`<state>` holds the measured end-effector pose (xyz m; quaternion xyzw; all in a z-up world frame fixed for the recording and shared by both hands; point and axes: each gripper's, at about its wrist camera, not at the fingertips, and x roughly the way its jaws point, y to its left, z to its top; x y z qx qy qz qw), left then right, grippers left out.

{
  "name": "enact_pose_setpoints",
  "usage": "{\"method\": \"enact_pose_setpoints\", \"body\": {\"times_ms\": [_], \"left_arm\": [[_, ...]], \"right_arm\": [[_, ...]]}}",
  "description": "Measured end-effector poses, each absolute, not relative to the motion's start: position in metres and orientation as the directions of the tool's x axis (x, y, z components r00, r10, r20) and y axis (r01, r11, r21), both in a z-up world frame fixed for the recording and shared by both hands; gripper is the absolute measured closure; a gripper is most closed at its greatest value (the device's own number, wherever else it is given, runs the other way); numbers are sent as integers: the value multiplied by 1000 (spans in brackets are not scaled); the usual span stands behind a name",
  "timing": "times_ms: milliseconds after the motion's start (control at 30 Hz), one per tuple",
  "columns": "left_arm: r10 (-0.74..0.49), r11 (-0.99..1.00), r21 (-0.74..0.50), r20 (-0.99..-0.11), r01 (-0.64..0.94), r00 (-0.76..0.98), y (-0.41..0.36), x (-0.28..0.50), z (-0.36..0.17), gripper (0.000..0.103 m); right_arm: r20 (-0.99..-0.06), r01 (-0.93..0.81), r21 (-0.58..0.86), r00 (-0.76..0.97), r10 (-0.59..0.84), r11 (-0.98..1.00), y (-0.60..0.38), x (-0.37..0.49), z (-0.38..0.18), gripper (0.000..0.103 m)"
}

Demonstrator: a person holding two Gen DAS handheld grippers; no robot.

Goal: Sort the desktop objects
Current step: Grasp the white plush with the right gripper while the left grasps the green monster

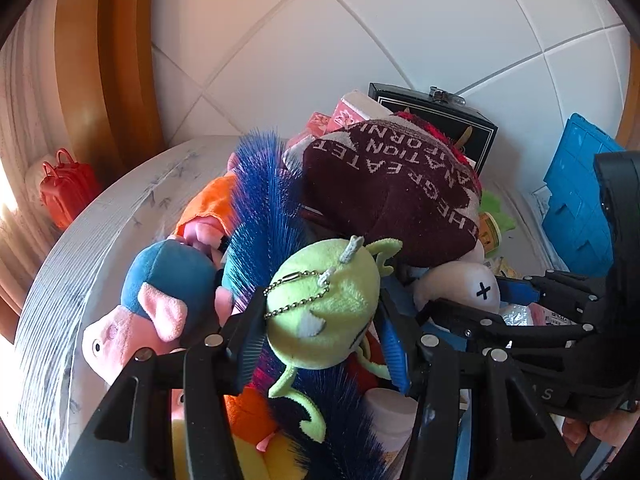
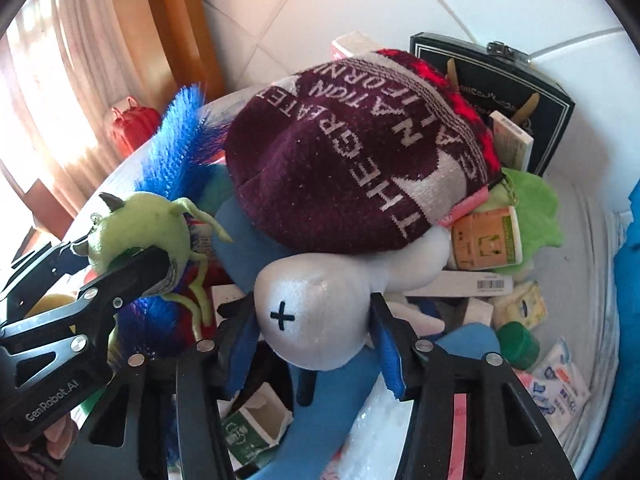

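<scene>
Left hand-held gripper (image 1: pixel 320 344) grasps the green plush (image 1: pixel 324 304); right hand-held gripper (image 2: pixel 316 344) clamps the white plush (image 2: pixel 316 316), its body hidden beneath the maroon beanie (image 2: pixel 344 152)

Lime-green plush (image 1: pixel 320 304); maroon white-lettered beanie (image 2: pixel 340 160); blue brush (image 1: pixel 260 200).

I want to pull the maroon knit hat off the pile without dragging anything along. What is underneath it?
The maroon knit hat lies on the white plush, which the right gripper holds, and on a blue plush. A pink edge shows beneath; anything further under is covered.
</scene>
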<state>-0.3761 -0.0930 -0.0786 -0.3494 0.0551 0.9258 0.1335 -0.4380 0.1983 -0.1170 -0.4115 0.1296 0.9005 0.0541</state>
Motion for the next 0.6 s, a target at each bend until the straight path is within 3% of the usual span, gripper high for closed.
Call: {"method": "enact_pose_setpoints", "body": {"times_ms": [600], "left_arm": [[313, -916, 55, -522, -398, -793, -47, -264, 0, 52]], "right_arm": [[-481, -273, 170, -861, 162, -947, 190, -264, 10, 53]]}}
